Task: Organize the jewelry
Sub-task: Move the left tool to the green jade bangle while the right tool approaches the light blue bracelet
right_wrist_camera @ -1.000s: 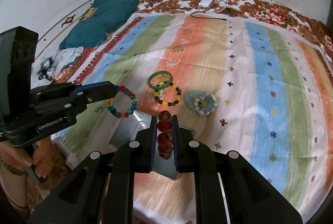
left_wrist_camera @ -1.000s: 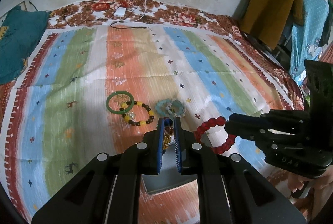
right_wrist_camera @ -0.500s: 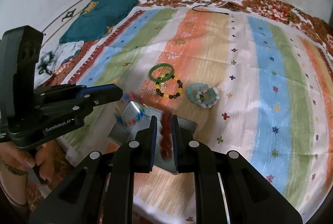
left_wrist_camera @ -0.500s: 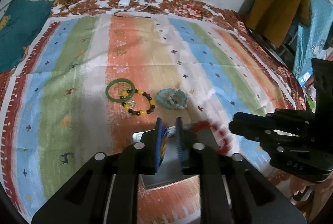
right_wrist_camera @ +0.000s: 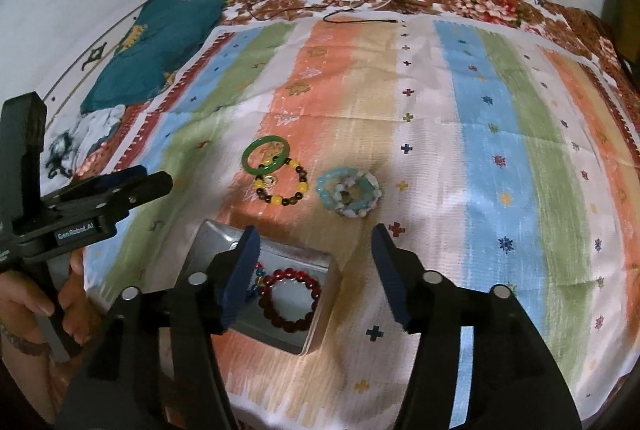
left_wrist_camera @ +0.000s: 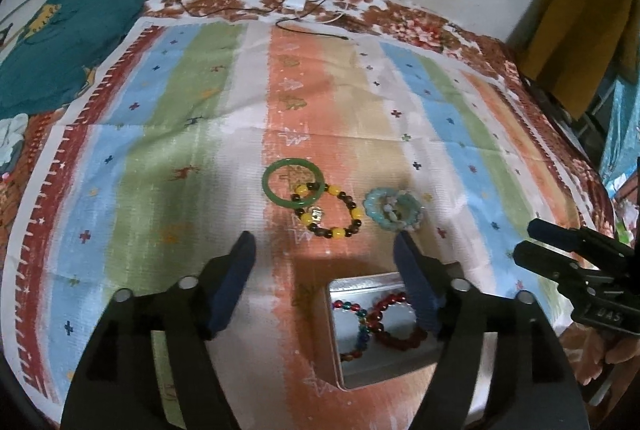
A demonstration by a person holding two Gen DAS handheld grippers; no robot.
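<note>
Both the left gripper (left_wrist_camera: 325, 244) and the right gripper (right_wrist_camera: 316, 239) are being held spread wide, gripping nothing. A dark red bead bracelet (right_wrist_camera: 289, 300) and a multicoloured bead bracelet (left_wrist_camera: 357, 326) are being kept in the metal tin (right_wrist_camera: 320, 314), touching. A green bangle (left_wrist_camera: 293, 187), yellow-brown bracelet (left_wrist_camera: 330, 211) and turquoise bracelet (left_wrist_camera: 394, 209) are being left on the striped cloth (left_wrist_camera: 180, 134).

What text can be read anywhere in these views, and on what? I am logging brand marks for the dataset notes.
"GenRobot.AI": white print on the side of the left gripper, in the right wrist view.
Embossed letters on the right gripper body, in the left wrist view: too faint to read reliably.
No text visible on the tin, bracelets or cloth.
</note>
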